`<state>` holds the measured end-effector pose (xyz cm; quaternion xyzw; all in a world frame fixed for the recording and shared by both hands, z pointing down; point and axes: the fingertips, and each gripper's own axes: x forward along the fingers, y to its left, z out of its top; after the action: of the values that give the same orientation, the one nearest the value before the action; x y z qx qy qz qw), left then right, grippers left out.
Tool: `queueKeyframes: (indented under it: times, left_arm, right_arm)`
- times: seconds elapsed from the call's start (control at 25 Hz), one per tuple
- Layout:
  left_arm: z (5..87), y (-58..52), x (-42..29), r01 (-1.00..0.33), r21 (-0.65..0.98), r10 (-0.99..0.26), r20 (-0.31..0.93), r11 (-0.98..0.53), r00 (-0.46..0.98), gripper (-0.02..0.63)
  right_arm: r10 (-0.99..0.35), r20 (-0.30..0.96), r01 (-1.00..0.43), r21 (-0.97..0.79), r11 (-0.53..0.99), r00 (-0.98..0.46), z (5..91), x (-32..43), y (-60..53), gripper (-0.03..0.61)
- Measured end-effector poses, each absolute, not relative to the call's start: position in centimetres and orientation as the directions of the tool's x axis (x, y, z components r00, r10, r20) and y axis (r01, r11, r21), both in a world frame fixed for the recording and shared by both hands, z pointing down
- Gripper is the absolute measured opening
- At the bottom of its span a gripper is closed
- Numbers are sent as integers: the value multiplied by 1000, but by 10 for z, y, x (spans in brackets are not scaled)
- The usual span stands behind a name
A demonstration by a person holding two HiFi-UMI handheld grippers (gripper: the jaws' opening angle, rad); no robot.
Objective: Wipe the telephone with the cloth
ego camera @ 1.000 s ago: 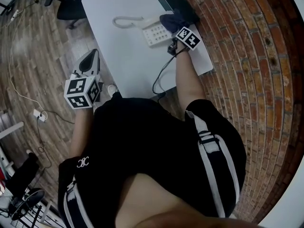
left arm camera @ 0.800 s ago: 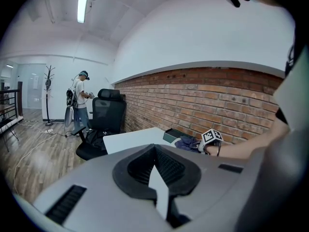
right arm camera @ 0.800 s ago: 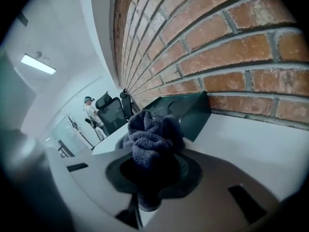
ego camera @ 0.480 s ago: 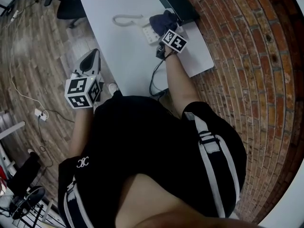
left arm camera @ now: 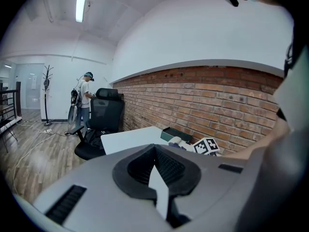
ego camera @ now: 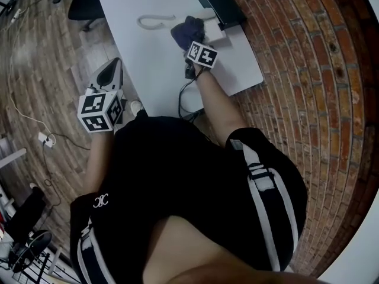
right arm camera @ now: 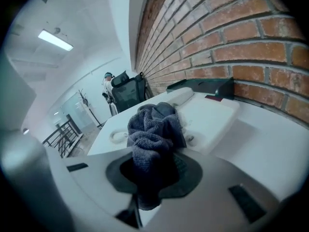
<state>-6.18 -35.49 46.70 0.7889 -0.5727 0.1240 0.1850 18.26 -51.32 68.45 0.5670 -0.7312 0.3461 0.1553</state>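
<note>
A white telephone (ego camera: 212, 31) sits at the far side of the white table (ego camera: 148, 70), and it also shows in the right gripper view as a white telephone (right arm camera: 210, 120). A bunched dark blue cloth (ego camera: 185, 28) rests on the telephone's left part. My right gripper (ego camera: 190, 39) is shut on the cloth (right arm camera: 154, 129), which hides its fingertips. The white handset with its cord (ego camera: 155, 21) lies on the table left of the telephone. My left gripper (ego camera: 111, 70) hangs off the table's left edge over the floor, shut and holding nothing; its jaws (left arm camera: 155, 173) meet in the left gripper view.
A black box (ego camera: 220, 5) lies behind the telephone against the brick wall (ego camera: 308, 70). A black cable (ego camera: 185, 99) hangs over the table's near edge. A black office chair (ego camera: 89, 7) stands at the far left. A person (left arm camera: 86, 98) stands far off in the room.
My right gripper has carried the cloth leftward across the telephone, from its right side to its left part. The left gripper has hardly moved.
</note>
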Motion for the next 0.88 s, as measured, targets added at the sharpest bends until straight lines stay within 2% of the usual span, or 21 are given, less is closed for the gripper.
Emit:
queueKeyframes:
  times: [0.16,0.4,0.56,0.72,0.88]
  left_arm:
    - [469,-355,-59,-949,151,-856,411,-276,314,-6]
    - [470,-354,-59,-953,151,-857,418,-263,303,-6]
    - [470,-355,-55,-952,152,-856,418,-264,304,-6]
    - [470,-356,-53,-953,151,-858,415,-263,302,-6]
    - [469,-355,-53,-955,151,-861,414,-256,296,-6]
  right_arm:
    - [-693,630,-931,-319,180,-350,694,154,-494,46]
    - [-696,626,-936,-247,251,-352,694,151,-491,46]
    - [-661,640,-904,-134,405,-391,702,145,-490,48]
    - [-601,680,-786,57,615,-421,702,144,-483,48]
    - [-586,686,-732,114,672,-432,698,159,-484,52]
